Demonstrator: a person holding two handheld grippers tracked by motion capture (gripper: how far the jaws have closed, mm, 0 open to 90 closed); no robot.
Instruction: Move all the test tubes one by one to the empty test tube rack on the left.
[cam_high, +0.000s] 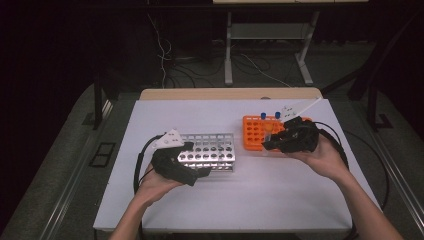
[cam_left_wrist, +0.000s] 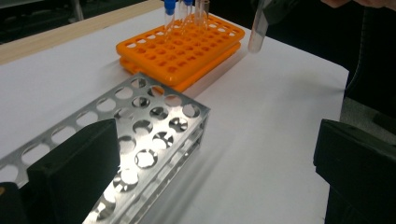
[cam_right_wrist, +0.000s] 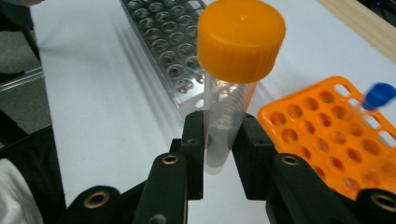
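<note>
1. Left gripper (cam_high: 200, 172), lower left of the high view, jaws spread wide, nothing between them, by the metal rack (cam_high: 210, 151).
2. Right gripper (cam_right_wrist: 223, 140), right of centre, pinches an orange-capped tube (cam_right_wrist: 233, 84) beside the orange rack (cam_high: 256, 132).

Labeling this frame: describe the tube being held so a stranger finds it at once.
On the white table, go to the orange rack on the right. Just beside it the right gripper clamps a clear tube. Its orange screw cap sets it apart from the blue-capped tubes in the rack.
</note>
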